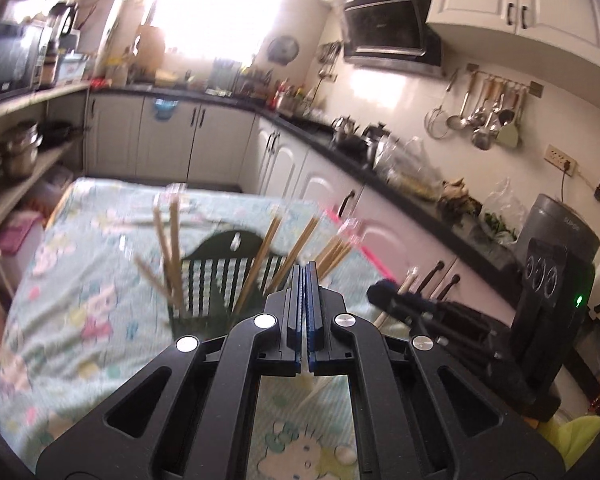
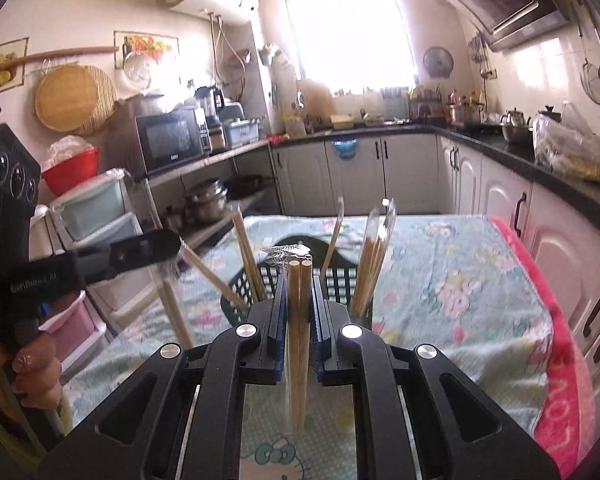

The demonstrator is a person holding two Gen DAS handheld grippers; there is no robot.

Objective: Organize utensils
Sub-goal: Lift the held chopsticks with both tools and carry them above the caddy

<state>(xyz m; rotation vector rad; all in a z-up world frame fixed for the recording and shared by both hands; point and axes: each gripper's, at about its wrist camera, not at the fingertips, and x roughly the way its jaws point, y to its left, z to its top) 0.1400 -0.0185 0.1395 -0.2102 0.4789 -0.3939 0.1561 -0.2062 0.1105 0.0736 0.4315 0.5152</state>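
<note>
A dark green slotted utensil holder (image 1: 204, 280) stands on the table and holds several wooden chopsticks (image 1: 172, 256), some in clear wrappers. It also shows in the right wrist view (image 2: 340, 280). My left gripper (image 1: 305, 270) is shut with nothing visible between its pads, just in front of the holder. My right gripper (image 2: 299, 280) is shut on a wrapped pair of chopsticks (image 2: 298, 340), held upright in front of the holder. The left gripper shows in the right wrist view (image 2: 148, 250) at left; the right gripper shows in the left wrist view (image 1: 384, 294) at right.
The table has a pale green cartoon-print cloth (image 1: 80, 280) with a pink towel (image 2: 560, 360) along its right side. White cabinets (image 2: 500, 208) under a dark countertop (image 1: 380, 168) run close on the right. Shelves with pots (image 1: 20, 152) and plastic drawers (image 2: 96, 208) stand on the left.
</note>
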